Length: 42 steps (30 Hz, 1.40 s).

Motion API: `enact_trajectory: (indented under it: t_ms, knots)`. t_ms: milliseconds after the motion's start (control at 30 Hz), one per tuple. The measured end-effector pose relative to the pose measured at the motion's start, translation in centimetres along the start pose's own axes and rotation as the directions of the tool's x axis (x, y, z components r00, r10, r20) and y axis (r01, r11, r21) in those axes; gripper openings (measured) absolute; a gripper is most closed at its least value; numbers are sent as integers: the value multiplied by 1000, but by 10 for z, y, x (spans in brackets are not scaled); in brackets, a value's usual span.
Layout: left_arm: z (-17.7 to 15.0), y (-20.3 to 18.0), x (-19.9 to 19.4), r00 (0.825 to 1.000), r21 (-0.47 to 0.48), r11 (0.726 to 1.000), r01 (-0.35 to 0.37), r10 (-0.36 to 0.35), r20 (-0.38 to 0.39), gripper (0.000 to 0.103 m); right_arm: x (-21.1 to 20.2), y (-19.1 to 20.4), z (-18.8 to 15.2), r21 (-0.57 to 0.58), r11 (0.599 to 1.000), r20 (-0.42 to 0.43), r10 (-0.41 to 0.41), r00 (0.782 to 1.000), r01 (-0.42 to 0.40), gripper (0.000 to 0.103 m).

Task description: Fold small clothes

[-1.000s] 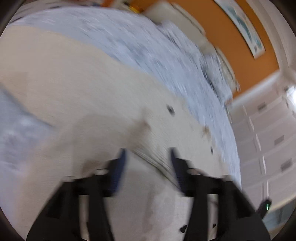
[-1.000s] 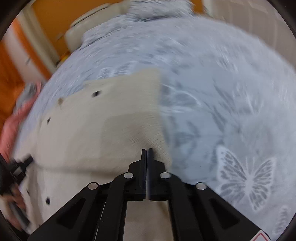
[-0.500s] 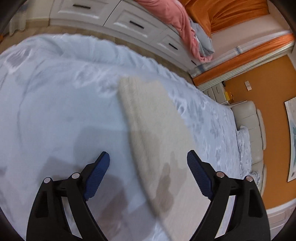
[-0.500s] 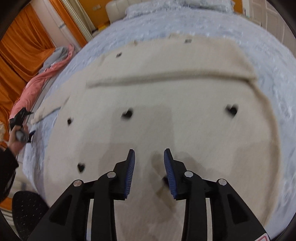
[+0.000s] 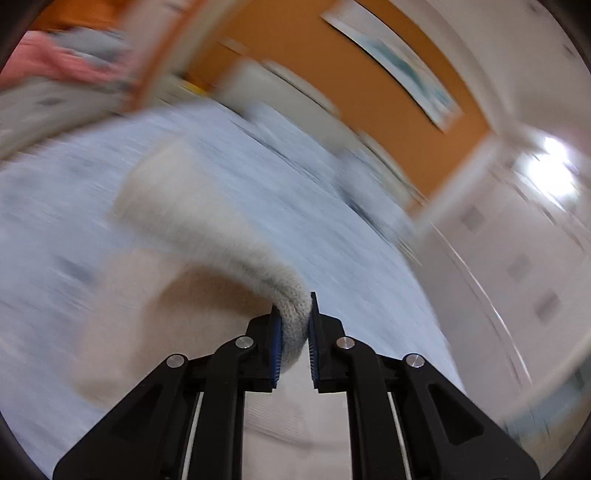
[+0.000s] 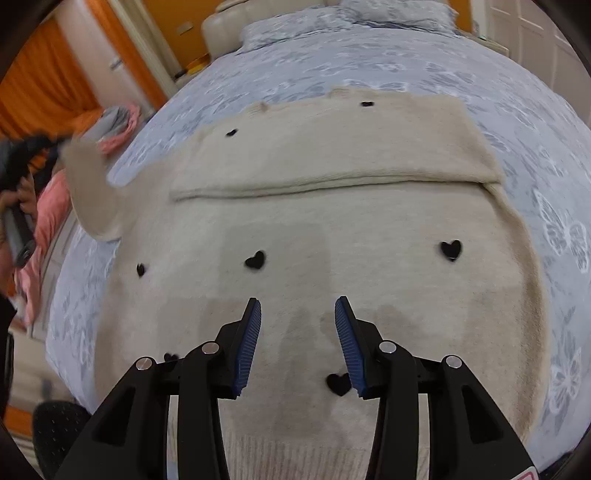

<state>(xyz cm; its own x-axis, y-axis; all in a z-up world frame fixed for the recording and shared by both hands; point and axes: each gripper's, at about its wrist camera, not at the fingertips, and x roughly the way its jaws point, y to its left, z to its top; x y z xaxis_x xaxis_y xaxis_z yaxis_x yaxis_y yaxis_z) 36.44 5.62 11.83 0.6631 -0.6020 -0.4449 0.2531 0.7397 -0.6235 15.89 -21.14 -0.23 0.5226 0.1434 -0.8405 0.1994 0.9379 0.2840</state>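
Observation:
A cream knit sweater [image 6: 332, 229] with small black hearts lies flat on the bed, its right sleeve folded across the chest. My right gripper [image 6: 297, 341] is open and empty, hovering over the sweater's lower part. My left gripper [image 5: 294, 332] is shut on the cuff of the left sleeve [image 5: 207, 218] and holds it lifted off the bed; the view is blurred by motion. The lifted sleeve [image 6: 92, 192] shows at the left of the right wrist view, with the left gripper's hand beside it.
The bed has a pale blue cover [image 6: 406, 62] with butterfly prints. Pink clothes [image 6: 48, 206] lie on white drawers at the left. A cream armchair [image 6: 229, 22] and an orange wall stand beyond the bed. White cupboards [image 5: 517, 240] are at the right.
My left gripper has closed on the sleeve cuff and lifted it, swinging fast. My right gripper has opened wider and stays over the sweater body.

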Motion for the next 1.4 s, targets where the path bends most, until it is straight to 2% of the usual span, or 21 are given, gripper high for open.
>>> enact_trajectory:
  t_ms: [67, 133, 200, 267, 333, 433, 667, 767, 800, 833, 867, 900, 1000, 1067, 1100, 1133, 1167, 1200, 1233, 1367, 1400]
  knots:
    - [-48, -33, 41, 993, -9, 999, 42, -43, -106, 19, -5, -13, 1, 40, 999, 13, 13, 1000, -14, 42]
    - [-94, -40, 77, 974, -67, 998, 13, -28, -225, 47, -10, -27, 1, 67, 998, 23, -2, 1000, 0, 43]
    - [-135, -32, 90, 958, -150, 988, -35, -10, -285, 48, -15, -46, 3, 100, 995, 24, -12, 1000, 9, 44]
    - [-148, -15, 82, 963, -211, 976, -59, 0, -268, 49, -19, -62, 6, 118, 993, 28, -19, 999, 16, 47]
    - [-151, -1, 65, 973, -240, 967, -85, 29, -229, 58, -22, -74, 13, 123, 992, 38, -24, 999, 19, 50]
    - [-128, 30, 46, 978, -286, 945, -159, 111, -176, 64, -17, -84, 35, 115, 993, 56, 14, 998, -20, 54]
    - [-107, 112, 27, 964, -505, 822, -265, 226, -138, 65, 49, -92, 114, 207, 973, 39, 96, 995, -102, 58]
    - [-112, 134, 22, 964, -558, 788, -261, 240, -113, 62, 85, -95, 136, 296, 945, 4, 146, 989, -140, 59]
    - [-110, 138, 21, 965, -565, 784, -258, 243, -103, 52, 92, -94, 140, 306, 942, -3, 147, 989, -139, 56]
    - [-107, 138, 23, 965, -563, 786, -255, 245, -95, 29, 101, -91, 146, 312, 940, -7, 145, 989, -135, 35]
    - [-102, 140, 20, 966, -554, 794, -251, 246, -85, 19, 104, -85, 153, 299, 943, -4, 151, 989, -143, 9]
    - [-95, 135, 18, 963, -526, 812, -254, 260, -63, 11, 104, -81, 157, 292, 943, -6, 170, 985, -161, 8]
    - [-86, 123, 16, 951, -429, 855, -292, 306, -37, 12, 40, -58, 176, 174, 950, 216, 220, 951, -259, 7]
    - [-96, 131, 23, 942, -391, 857, -334, 322, -99, 12, 8, -61, 170, 147, 952, 312, 212, 926, -268, 7]
    - [-101, 134, 32, 929, -377, 849, -370, 343, -138, 11, 5, -67, 165, 155, 955, 327, 192, 925, -253, 7]
    - [-108, 136, 39, 918, -369, 841, -396, 358, -170, 11, 18, -79, 156, 189, 963, 289, 133, 948, -192, 7]
    - [-110, 137, 42, 915, -368, 838, -403, 361, -180, 11, 46, -94, 146, 222, 968, 191, 78, 979, -120, 7]
    - [-113, 136, 40, 914, -363, 839, -405, 367, -170, 10, 73, -105, 136, 248, 967, 81, 32, 996, -51, 7]
    - [-113, 133, 37, 911, -344, 844, -412, 378, -164, 11, 89, -112, 128, 261, 965, 18, 20, 1000, -24, 7]
    - [-114, 130, 37, 902, -291, 855, -430, 395, -175, 11, 53, -105, 129, 266, 951, 178, 110, 978, -155, 7]
    - [-115, 129, 37, 901, -285, 855, -433, 397, -176, 12, 52, -102, 130, 237, 962, 191, 88, 978, -133, 7]
